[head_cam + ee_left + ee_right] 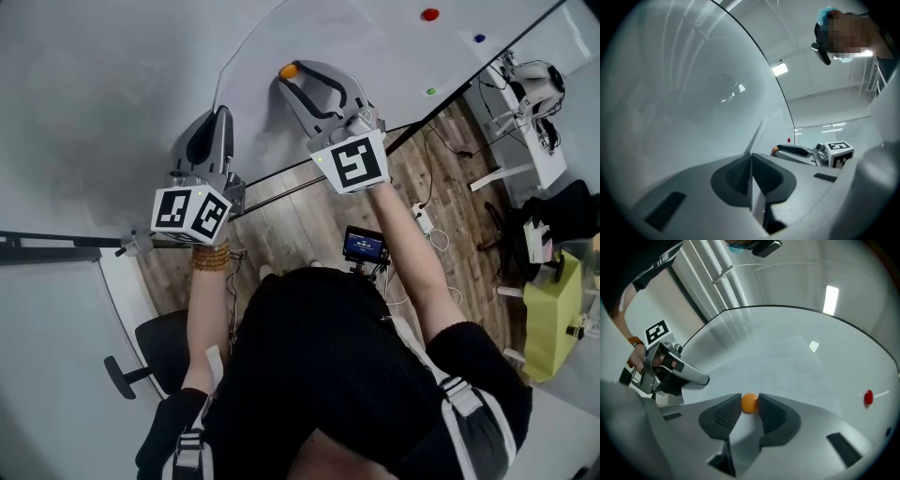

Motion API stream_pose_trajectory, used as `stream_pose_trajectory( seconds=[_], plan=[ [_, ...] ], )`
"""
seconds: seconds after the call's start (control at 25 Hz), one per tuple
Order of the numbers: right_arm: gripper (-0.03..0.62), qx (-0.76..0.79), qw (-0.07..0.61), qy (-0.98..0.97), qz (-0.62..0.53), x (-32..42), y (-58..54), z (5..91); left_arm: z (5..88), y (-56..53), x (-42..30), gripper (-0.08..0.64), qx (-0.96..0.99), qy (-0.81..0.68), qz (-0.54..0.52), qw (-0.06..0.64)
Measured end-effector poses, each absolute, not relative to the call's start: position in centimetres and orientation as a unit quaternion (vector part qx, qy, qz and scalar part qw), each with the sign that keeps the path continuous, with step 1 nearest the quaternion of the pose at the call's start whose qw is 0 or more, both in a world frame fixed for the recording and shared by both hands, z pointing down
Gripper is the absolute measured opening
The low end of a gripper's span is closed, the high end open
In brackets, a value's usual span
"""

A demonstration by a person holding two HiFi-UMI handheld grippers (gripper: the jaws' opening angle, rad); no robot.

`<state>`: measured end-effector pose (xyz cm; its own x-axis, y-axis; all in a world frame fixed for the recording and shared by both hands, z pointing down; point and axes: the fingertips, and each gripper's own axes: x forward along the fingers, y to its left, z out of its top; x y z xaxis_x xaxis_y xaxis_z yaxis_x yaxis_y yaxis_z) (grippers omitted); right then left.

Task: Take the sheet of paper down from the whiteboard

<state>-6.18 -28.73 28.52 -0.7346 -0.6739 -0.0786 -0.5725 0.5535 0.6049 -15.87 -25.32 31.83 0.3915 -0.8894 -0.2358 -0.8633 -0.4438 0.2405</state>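
The white sheet of paper [309, 37] lies against the whiteboard [103, 84], and its left edge bows outward in a curve. My left gripper [221, 112] is at the sheet's lower left. In the left gripper view its pads are shut on the thin edge of the paper [759, 136]. My right gripper [292, 73] reaches onto the sheet further right. Its jaws are shut on a small orange magnet [749, 402] that sits against the paper [787, 357].
A red magnet [430, 14], a blue magnet [480, 38] and a green magnet [431, 91] sit on the board to the right. The board's dark lower edge [469, 84] runs diagonally. Below are a wooden floor, cables and a small screen [365, 247].
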Motion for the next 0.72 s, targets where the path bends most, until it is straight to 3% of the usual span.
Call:
stream_pose_trajectory(
  seconds=[0.72],
  plan=[
    [0.11, 0.357, 0.072, -0.878, -0.311, -5.89, -28.35, 28.4, 32.07, -25.28, -16.06, 0.009, 0.829, -0.532, -0.168, 0.042]
  ],
)
